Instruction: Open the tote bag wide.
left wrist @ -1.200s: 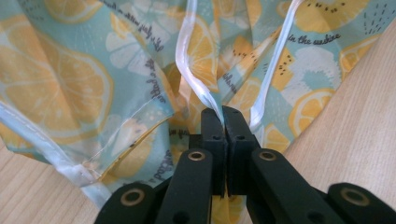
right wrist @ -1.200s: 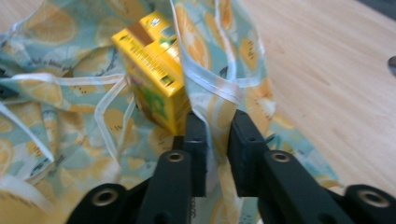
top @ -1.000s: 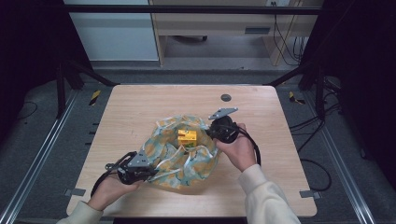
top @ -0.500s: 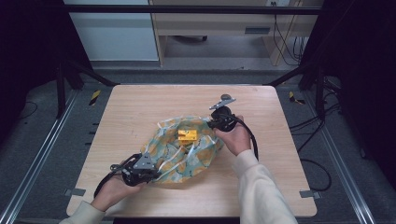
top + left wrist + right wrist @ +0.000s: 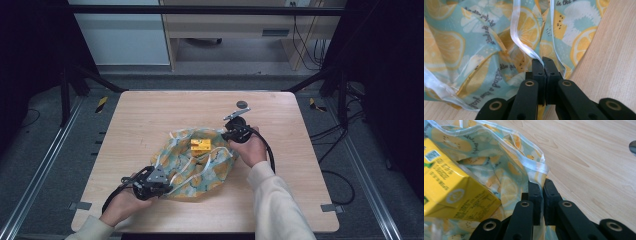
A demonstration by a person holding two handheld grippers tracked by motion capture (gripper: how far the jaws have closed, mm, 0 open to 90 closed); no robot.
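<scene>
Your left gripper [image 5: 543, 65] pinches the lemon-print bag [image 5: 197, 162] nearer the desk's [image 5: 150, 115] front edge; your right gripper [image 5: 539, 185] pinches its far rim beside the yellow carton [image 5: 451, 185].

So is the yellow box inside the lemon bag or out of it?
Inside. The yellow box sits within the bag, whose clear rim curls around it while both tongs pinch the bag's edges.

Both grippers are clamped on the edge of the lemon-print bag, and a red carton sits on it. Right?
Not quite: the carton is yellow, as the right gripper view shows. Both the left gripper and right gripper do clamp the lemon-print bag.
</scene>
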